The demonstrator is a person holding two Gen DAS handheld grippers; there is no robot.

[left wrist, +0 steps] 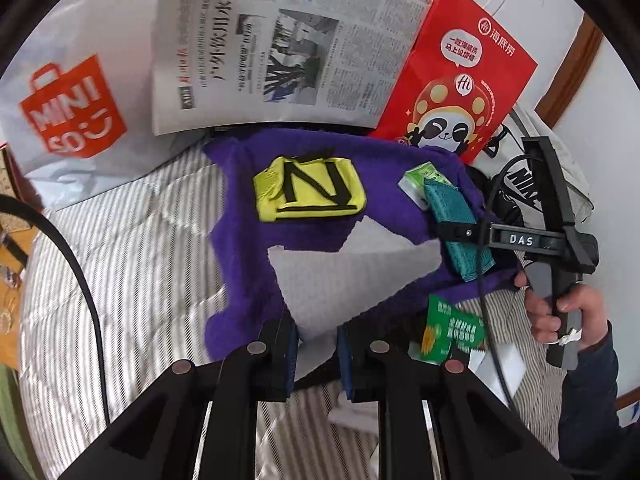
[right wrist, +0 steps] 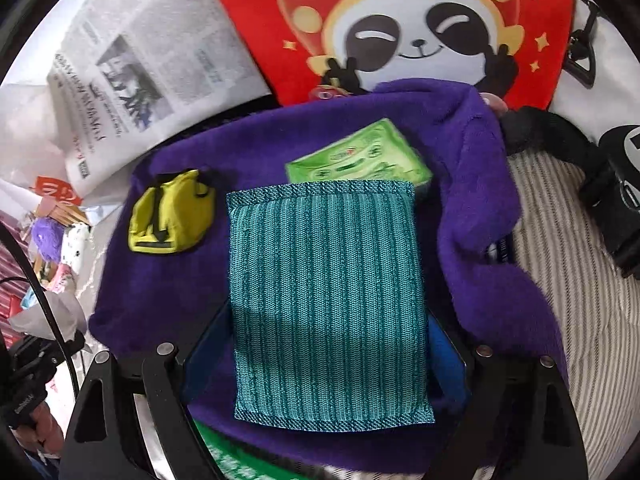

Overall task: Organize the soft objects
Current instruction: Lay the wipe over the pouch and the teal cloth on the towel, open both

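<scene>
A purple fleece cloth (left wrist: pixel 320 220) lies on the striped bed; it also shows in the right wrist view (right wrist: pixel 180 280). On it sit a yellow pouch (left wrist: pixel 310 188) (right wrist: pixel 170 212) and a green tissue pack (left wrist: pixel 420 180) (right wrist: pixel 360 156). My left gripper (left wrist: pixel 318 344) is shut on a white paper towel (left wrist: pixel 344 276) that rises over the cloth. My right gripper (right wrist: pixel 328 344) is shut on a teal knitted sponge cloth (right wrist: pixel 328 300), held over the purple cloth's right part. The right gripper and the teal cloth (left wrist: pixel 460 236) also show in the left wrist view.
A newspaper (left wrist: pixel 280 48), a red panda paper bag (left wrist: pixel 456 76) and a white Miniso bag (left wrist: pixel 68 112) stand behind the cloth. A green sachet (left wrist: pixel 452 328) lies at the cloth's near right. A black and white Nike bag (right wrist: pixel 616 200) is at the right.
</scene>
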